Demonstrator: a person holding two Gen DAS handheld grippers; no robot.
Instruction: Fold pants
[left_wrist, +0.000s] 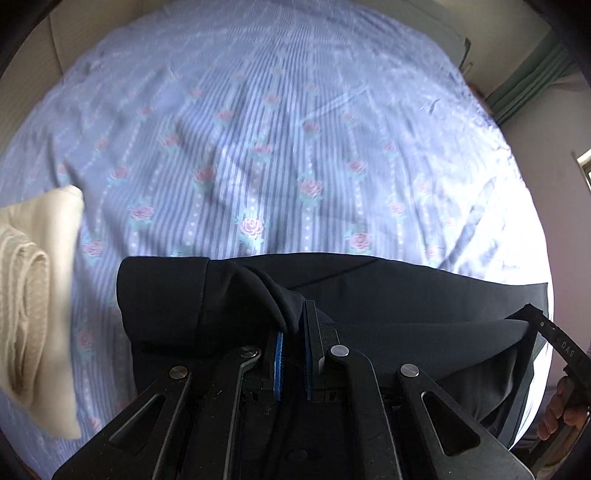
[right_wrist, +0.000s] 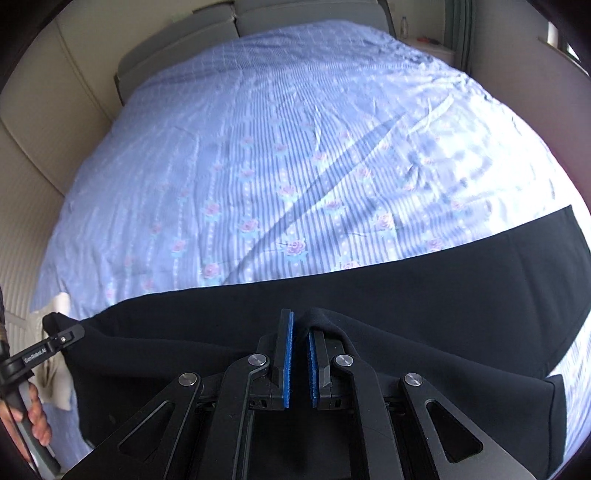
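The bed sheet, blue striped with pink roses, fills both views; it is blurred, and bright light washes out its side at 3 o'clock. No box or basket is visible.

The dark pants hang across the lower half of each view, above the sheet, stretched between the two claws. In the right wrist view the pants run from 9 o'clock to 3 o'clock, and their lower part is cut off behind the claw body.

A cream folded cloth lies on the sheet at 9 o'clock in the left wrist view, partly cut off.

The left gripper is pressed together, pinching a fold of the pants at 6 o'clock. The right gripper also pinches the pants edge, which drapes over its right finger.
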